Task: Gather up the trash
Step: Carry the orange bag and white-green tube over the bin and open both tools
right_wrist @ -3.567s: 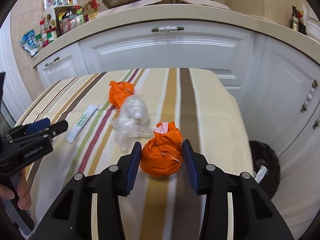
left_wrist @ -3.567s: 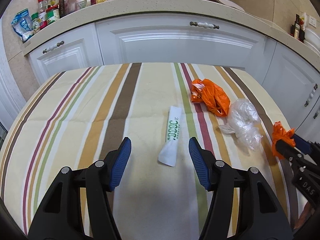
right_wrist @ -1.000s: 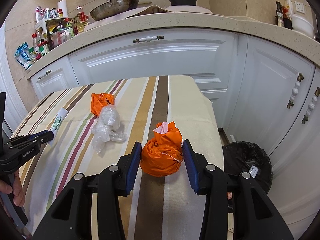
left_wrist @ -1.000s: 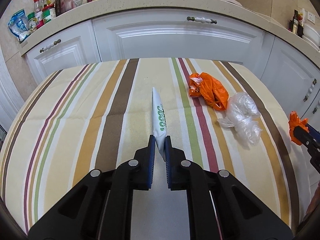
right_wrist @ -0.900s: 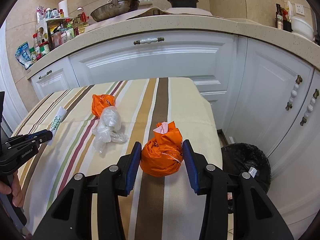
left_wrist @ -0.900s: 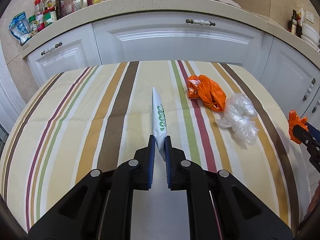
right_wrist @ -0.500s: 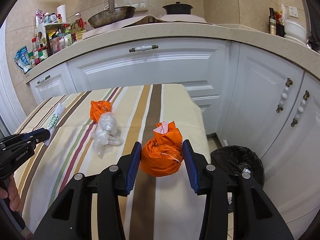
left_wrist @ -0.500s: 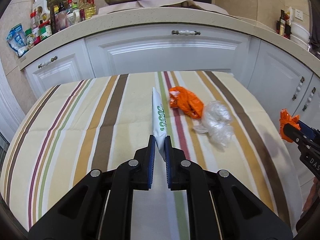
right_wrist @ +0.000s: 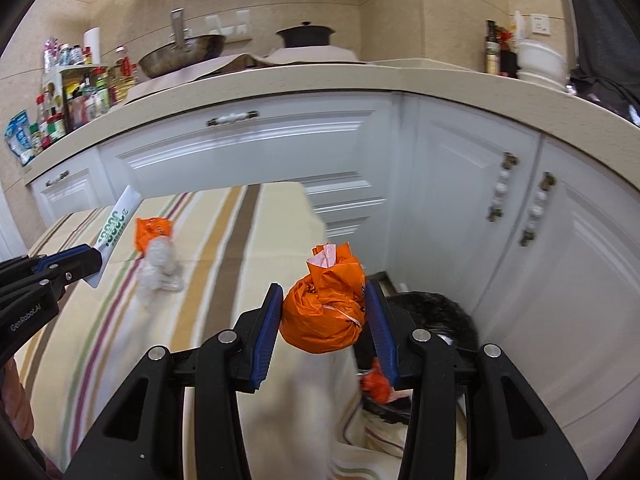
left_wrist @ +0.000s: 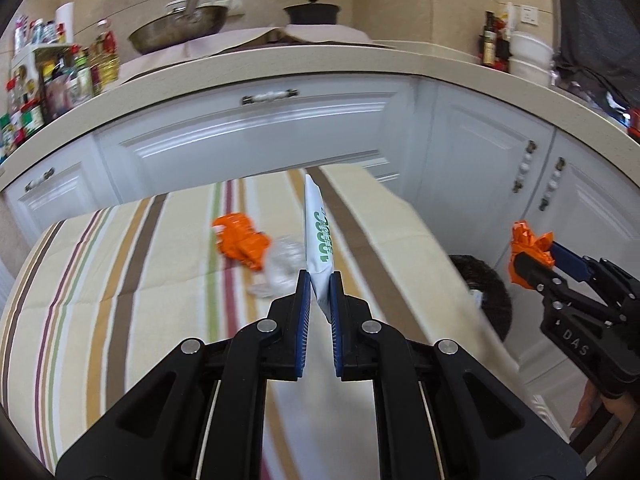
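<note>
Two pieces are in hand but none binned: the left gripper [left_wrist: 319,286] pinches the white wrapper [left_wrist: 318,236], the right gripper [right_wrist: 323,314] clamps the orange bundle [right_wrist: 323,312] near the black bin [right_wrist: 440,312], while an orange bag [left_wrist: 240,242] and clear plastic [left_wrist: 282,266] lie on the far striped table [left_wrist: 120,272].

A: Striped table [left_wrist: 120,280] smeared by motion blur; clear crumpled plastic [left_wrist: 280,268] shapeless, partly behind the white wrapper [left_wrist: 318,240].

B: Bin [right_wrist: 440,312]: only a dark rim past the right gripper [right_wrist: 324,312]; contents unreadable. Small orange scrap [right_wrist: 374,386] half behind a finger.

A: Bottle labels [left_wrist: 60,80] too small. A hand [right_wrist: 16,408] cut off at the left edge.
</note>
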Demonstrator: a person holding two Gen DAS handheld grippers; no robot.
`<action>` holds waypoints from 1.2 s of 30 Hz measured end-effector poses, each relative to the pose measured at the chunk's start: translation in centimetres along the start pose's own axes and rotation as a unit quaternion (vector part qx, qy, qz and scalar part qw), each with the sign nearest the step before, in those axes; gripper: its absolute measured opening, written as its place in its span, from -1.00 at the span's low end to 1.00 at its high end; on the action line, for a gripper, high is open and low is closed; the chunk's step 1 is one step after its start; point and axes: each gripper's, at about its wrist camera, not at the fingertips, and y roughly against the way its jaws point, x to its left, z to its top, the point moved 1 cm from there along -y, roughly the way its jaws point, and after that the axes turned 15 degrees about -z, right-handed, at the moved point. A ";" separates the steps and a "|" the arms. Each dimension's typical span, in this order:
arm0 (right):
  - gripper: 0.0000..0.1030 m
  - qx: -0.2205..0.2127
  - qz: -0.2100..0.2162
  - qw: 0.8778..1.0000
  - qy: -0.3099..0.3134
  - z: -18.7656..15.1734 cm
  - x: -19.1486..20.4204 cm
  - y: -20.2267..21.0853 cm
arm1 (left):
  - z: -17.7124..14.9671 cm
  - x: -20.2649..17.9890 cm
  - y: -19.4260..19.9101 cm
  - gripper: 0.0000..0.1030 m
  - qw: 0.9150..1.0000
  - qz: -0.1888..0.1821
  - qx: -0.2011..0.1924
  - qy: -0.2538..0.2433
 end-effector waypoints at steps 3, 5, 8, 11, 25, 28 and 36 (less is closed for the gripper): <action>-0.17 0.001 -0.017 1.000 -0.010 -0.3 -1.8 -0.1 | 0.4 -2.2 -0.7 -0.81 1.000 -0.019 0.000 -0.016; -0.17 0.001 -0.029 0.999 -0.015 -0.5 -2.9 -0.2 | 0.6 -4.0 -1.3 -0.81 0.999 -0.033 0.002 -0.029; -0.17 0.003 -0.048 0.998 -0.027 -0.7 -5.0 -0.6 | 0.9 -6.4 -2.4 -0.81 0.997 -0.051 0.007 -0.049; -0.17 0.004 -0.061 0.998 -0.036 -0.8 -6.6 -1.1 | 1.2 -8.6 -3.7 -0.81 0.996 -0.064 0.009 -0.066; -0.17 0.016 -0.091 0.994 -0.060 -1.5 -11.9 -5.4 | 2.1 -14.5 -11.8 -0.81 0.992 -0.081 0.043 -0.090; -0.17 0.020 -0.092 0.994 -0.063 -1.5 -12.3 -6.5 | 2.3 -14.9 -13.2 -0.81 0.992 -0.080 0.048 -0.087; -0.17 0.024 -0.096 0.993 -0.069 -1.2 -13.4 -9.2 | 3.1 -16.0 -16.5 -0.81 0.992 -0.079 0.056 -0.084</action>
